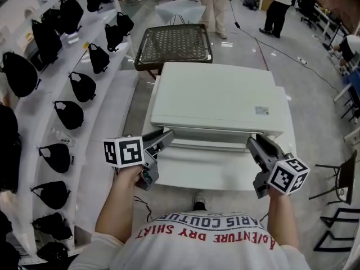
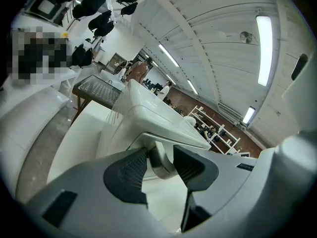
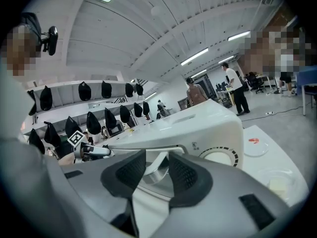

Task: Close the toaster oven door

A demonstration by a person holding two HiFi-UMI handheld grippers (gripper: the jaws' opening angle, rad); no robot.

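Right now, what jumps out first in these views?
A boxy white toaster oven sits dead centre in the head view. The left tool and right tool are each closed on an end of its silver door handle. Down the left side, curved white shelves carry rows of black pouches, and a dark woven-top table stands behind the oven.

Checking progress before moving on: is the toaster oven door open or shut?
Up, nearly shut at least: its handle sits by the toaster oven's top front edge, not folded down. Whether a small gap remains, cannot tell.
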